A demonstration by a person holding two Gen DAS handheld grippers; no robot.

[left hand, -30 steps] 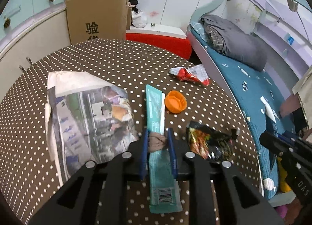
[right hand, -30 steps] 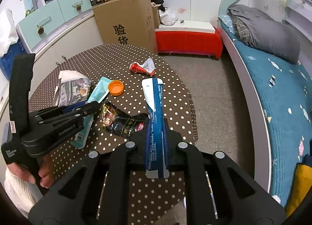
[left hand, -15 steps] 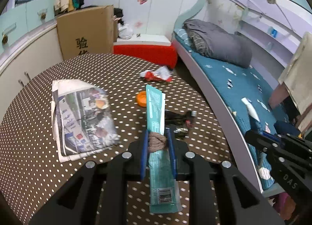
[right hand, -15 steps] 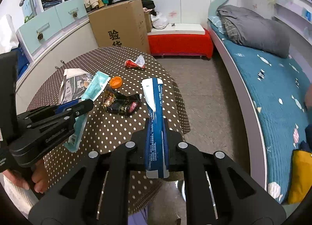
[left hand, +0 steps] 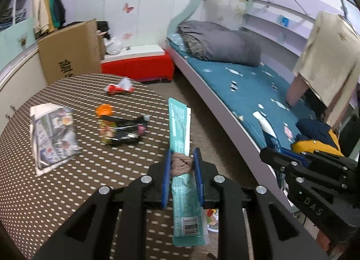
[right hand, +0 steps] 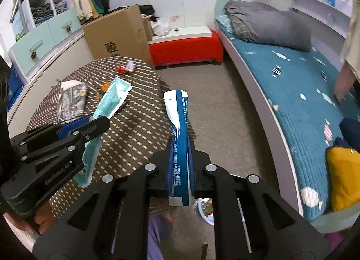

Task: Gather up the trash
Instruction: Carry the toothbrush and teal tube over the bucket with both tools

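Bedroom, round dotted table (left hand: 56, 192) beside bed (left hand: 247, 84). Left gripper (left hand: 181, 161) clamped on teal wrapper (left hand: 180, 129) and brown wad (left hand: 180, 163), held off table's bed-side edge. Right gripper (right hand: 180, 147) pinched tight on blue wrapper (right hand: 178, 129), also off that edge. On table: newspaper (left hand: 52, 131), black snack bag (left hand: 122, 130), orange cap (left hand: 104, 109), red wrapper (left hand: 119, 87) at far side.

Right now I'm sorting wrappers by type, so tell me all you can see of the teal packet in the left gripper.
The long, flat teal plastic packet has white print, a white back layer showing along its far edge and a barcode at its near end. It is clamped about midway in the left gripper, alongside a brownish crumpled wad, and is lifted clear of the brown polka-dot table. Its far end points forward and looks torn open in the right wrist view.
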